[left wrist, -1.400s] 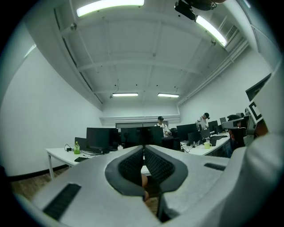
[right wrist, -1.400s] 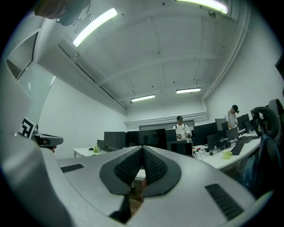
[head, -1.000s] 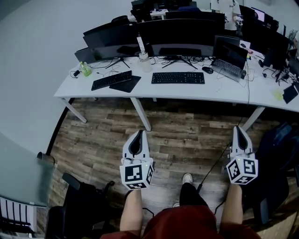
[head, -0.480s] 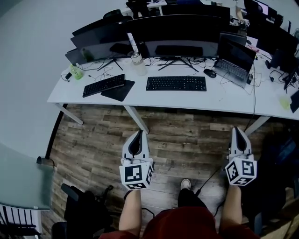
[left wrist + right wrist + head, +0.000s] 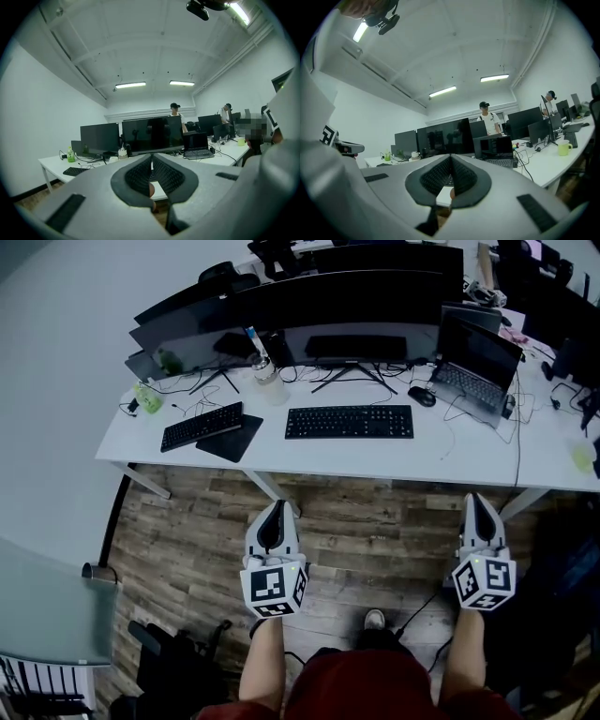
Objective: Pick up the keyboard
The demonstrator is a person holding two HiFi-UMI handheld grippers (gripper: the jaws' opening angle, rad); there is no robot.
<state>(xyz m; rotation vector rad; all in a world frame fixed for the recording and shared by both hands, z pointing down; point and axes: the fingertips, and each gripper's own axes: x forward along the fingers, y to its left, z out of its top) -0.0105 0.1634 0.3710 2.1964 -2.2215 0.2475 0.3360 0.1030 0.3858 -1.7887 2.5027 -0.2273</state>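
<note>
— Grey jaws pressed flat together on both: the left hand-held gripper (image 5: 275, 507) and the right hand-held gripper (image 5: 478, 500) are fully closed and empty.

— Touching anything?

— No. Both hang over the wood floor (image 5: 375, 531), short of the desk's (image 5: 394, 463) near edge.

— Pose?

— Forearms (image 5: 265, 662) reach out side by side. Each hand-held gripper points roughly level at the desk, its marker cube toward the person.

— And the keyboard?

— Black keyboard (image 5: 349, 422), lying flat at the desk's middle, just in front of the monitors (image 5: 356, 296) and well apart from either hand-held gripper. A second keyboard (image 5: 201, 426) lies toward the desk's left end, beside a dark mat (image 5: 236, 437). A mouse (image 5: 422, 396) and an open laptop (image 5: 473, 362) sit toward the desk's right.
</note>
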